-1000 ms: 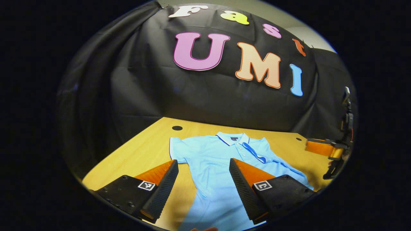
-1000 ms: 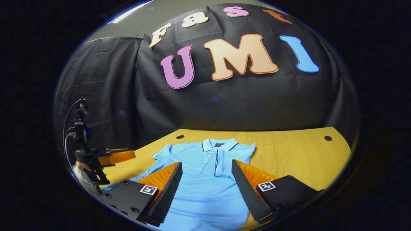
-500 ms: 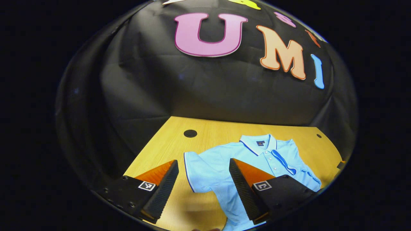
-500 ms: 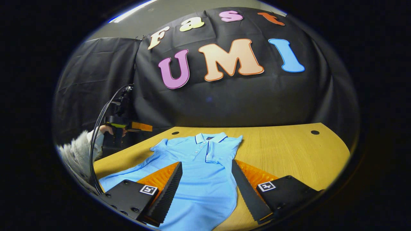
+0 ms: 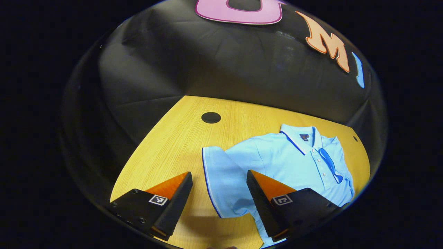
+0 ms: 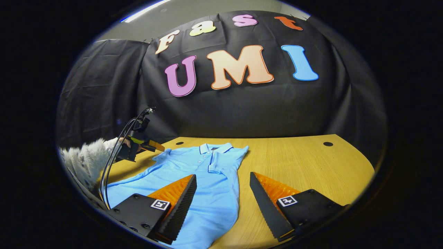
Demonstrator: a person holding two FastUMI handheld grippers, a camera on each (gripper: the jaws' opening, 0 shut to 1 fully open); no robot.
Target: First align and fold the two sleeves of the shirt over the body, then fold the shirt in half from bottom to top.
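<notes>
The unfolded sleeve [image 5: 221, 180] of the shirt [image 5: 287, 159], flat on the table [image 5: 180, 138], is seen just ahead between the parted fingers of the left gripper [image 5: 218, 197], the nearer one, while the right gripper [image 6: 221, 204] is held open over the hem side.

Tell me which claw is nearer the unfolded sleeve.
Left. The left claw hangs open just above the unfolded sleeve. The right claw sits open over the shirt's opposite edge, away from that sleeve.

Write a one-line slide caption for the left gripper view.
Open left tool poised over the unfolded sleeve of a blue shirt lying flat on the table.
</notes>
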